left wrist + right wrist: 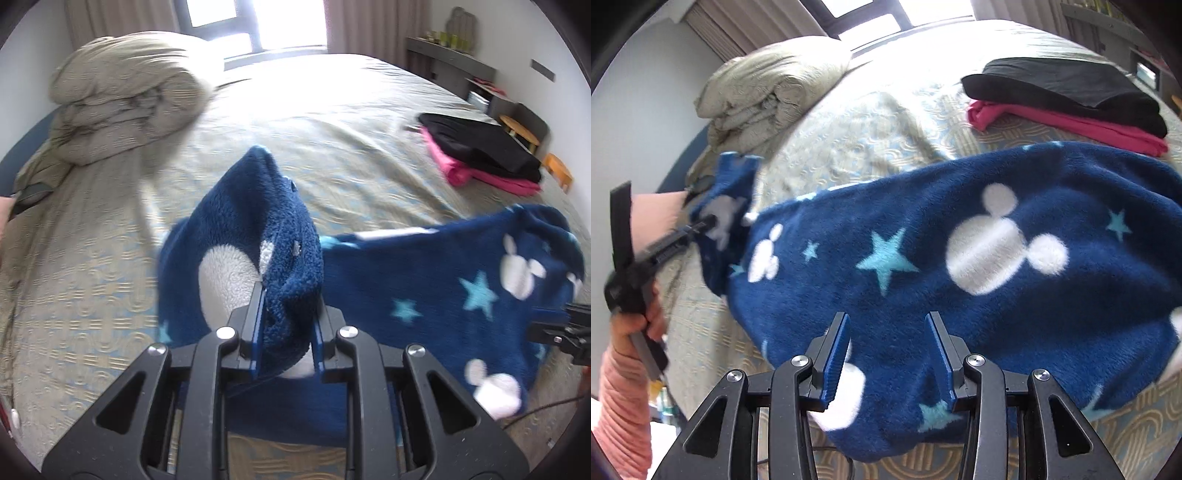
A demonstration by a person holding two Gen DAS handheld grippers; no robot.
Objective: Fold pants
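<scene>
The left gripper [286, 321] clamps a bunched edge of the navy fleece pants with white mouse heads and stars [960, 251], stretching them above the patterned bedspread [92, 266] toward the right gripper [886, 354], whose blue-padded jaws gape, apparently gripping nothing.

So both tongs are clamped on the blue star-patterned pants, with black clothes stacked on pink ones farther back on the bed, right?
Not quite. Only the left tongs clamp the blue pants; the right wrist view shows the right tongs open. Black clothes do lie on pink ones.
</scene>
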